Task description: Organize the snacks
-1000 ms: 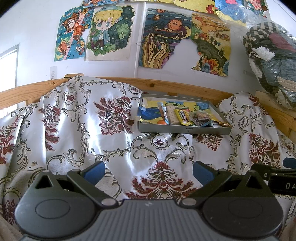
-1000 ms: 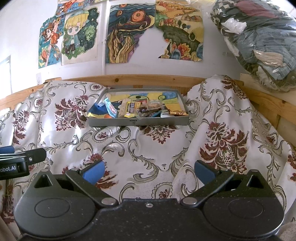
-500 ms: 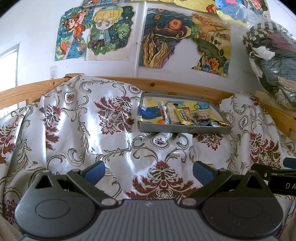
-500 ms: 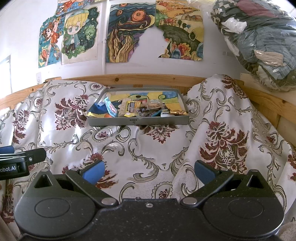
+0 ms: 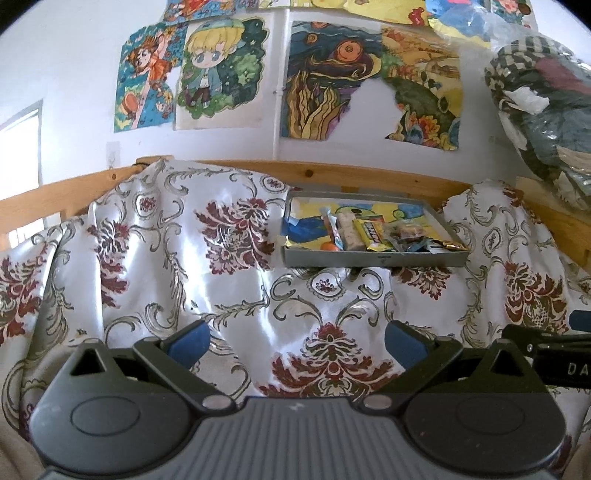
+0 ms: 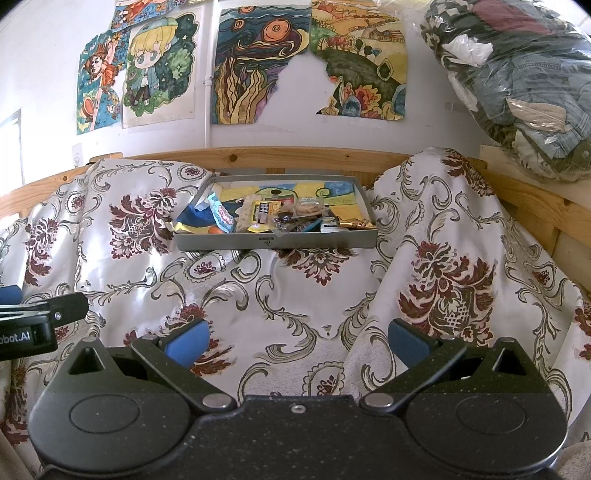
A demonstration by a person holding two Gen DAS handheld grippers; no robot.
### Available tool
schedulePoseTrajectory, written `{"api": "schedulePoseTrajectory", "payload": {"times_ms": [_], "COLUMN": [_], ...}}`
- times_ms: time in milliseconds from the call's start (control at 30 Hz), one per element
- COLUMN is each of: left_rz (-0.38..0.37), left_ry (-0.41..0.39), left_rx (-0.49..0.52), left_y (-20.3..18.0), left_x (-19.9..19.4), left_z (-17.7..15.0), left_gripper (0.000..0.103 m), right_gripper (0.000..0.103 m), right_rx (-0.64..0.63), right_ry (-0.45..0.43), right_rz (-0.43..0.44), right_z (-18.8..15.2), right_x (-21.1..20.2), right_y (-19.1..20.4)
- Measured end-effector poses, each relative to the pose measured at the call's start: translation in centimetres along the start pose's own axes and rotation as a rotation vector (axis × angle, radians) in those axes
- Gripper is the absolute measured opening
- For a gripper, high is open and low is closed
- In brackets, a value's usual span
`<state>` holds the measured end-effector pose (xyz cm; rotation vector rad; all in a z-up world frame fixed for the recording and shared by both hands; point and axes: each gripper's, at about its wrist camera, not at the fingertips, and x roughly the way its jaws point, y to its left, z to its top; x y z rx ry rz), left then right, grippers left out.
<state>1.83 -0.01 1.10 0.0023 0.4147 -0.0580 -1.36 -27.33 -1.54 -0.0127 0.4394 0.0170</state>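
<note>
The snacks (image 6: pixel 273 218) heaped in the grey tray (image 6: pixel 275 243) are too small for their labels to be read. The bag of clothes (image 6: pixel 517 81) is cut off by the right edge, as are the topmost drawings (image 5: pixel 332 5) above.

Two black plastic grippers. Left gripper (image 5: pixel 297 341): grey ribbed body in the middle, big round black parts on each side with an oval shape pressed in, triangle holes above, small silver pins at the joints, blue pads (image 5: pixel 188 341) on the fingers. Right gripper (image 6: pixel 297 341): same shape, but speckled black body with one small screw in the middle. White letters "obot.AI" and "DA" on the black side bars.
</note>
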Motion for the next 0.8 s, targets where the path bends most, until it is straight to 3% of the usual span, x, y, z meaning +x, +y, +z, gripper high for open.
{"api": "schedulePoseTrajectory", "payload": {"times_ms": [800], "left_rz": [0.011], "left_ry": [-0.008], "left_rx": [0.017], "left_y": [-0.06], "left_x": [-0.15], "left_z": [-0.01], "left_gripper": [0.103], "right_gripper": [0.102], "right_rx": [-0.001], "right_ry": [0.002], "right_rz": [0.0], "right_z": [0.06], "right_x": [0.01], "right_y": [0.02]}}
